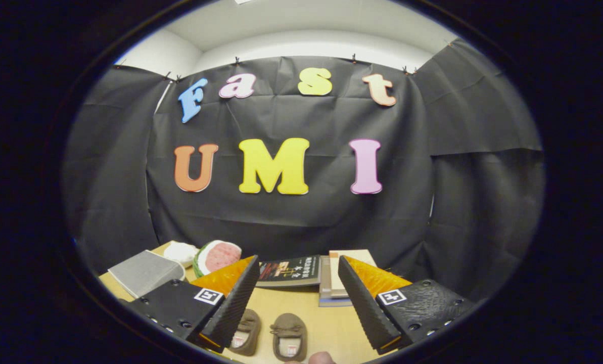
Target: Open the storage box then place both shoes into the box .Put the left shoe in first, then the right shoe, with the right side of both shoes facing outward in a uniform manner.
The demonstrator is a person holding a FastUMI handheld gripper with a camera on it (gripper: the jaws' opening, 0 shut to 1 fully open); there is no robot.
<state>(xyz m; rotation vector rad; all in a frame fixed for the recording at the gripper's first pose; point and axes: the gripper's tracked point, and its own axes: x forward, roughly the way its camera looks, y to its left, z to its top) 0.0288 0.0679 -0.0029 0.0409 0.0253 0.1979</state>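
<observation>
Two small brown shoes stand side by side on the wooden table [326, 323], toes pointing away from me. One shoe [289, 343] lies between my fingers, near me. The other shoe [248, 331] is partly hidden behind the left finger [235, 301]. My gripper [297, 298] is open and holds nothing, hovering above the shoes. A grey box [144, 273] with a pale lid sits beyond the left finger, at the table's far left.
A watermelon-slice toy [218, 256] and a white object [180, 251] lie beyond the left finger. A dark book [289, 270] and a stack of books [334, 283] rest at the table's back, by the black cloth wall. A fingertip [322, 358] shows nearest me.
</observation>
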